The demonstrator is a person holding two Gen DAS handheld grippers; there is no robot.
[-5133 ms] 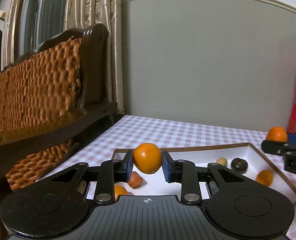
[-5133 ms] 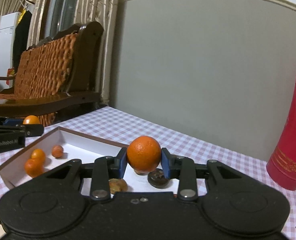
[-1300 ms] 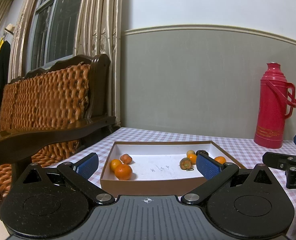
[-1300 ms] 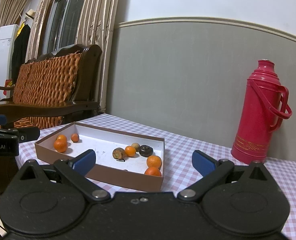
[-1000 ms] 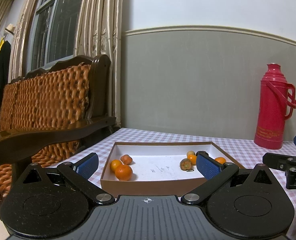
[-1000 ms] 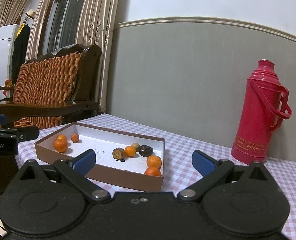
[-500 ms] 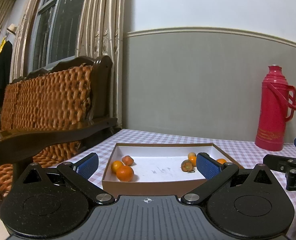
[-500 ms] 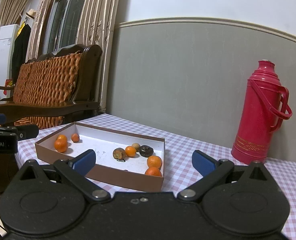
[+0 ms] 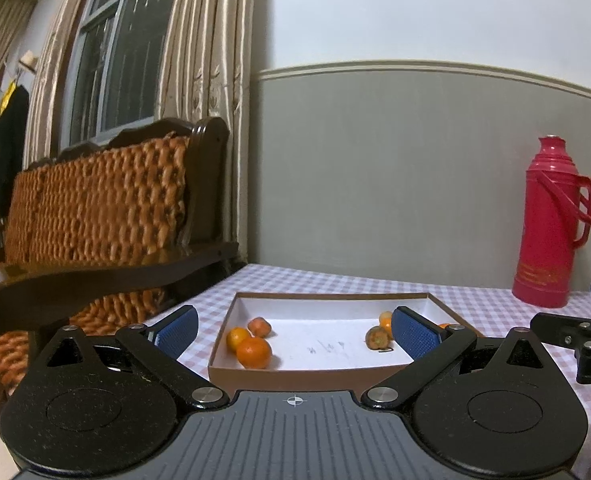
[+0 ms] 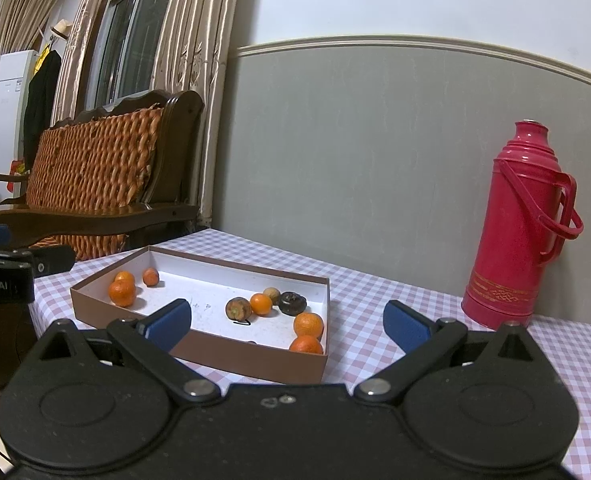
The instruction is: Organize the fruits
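Our left tongs (image 9: 293,330) and right tongs (image 10: 287,322) gape empty, both near the shallow brown cardboard box (image 10: 215,350); its oranges (image 10: 306,325) lie just beyond.

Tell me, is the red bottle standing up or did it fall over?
Standing up. The red thermos stands upright on the checked tablecloth, cap on top, beside the box of fruit.

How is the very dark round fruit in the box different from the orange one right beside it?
The dark fruit is nearly black and squat with a dimpled top; the small orange is bright and rounder. The dark fruit also looks a bit wider. Both lie loose in the brown box, near its right end.
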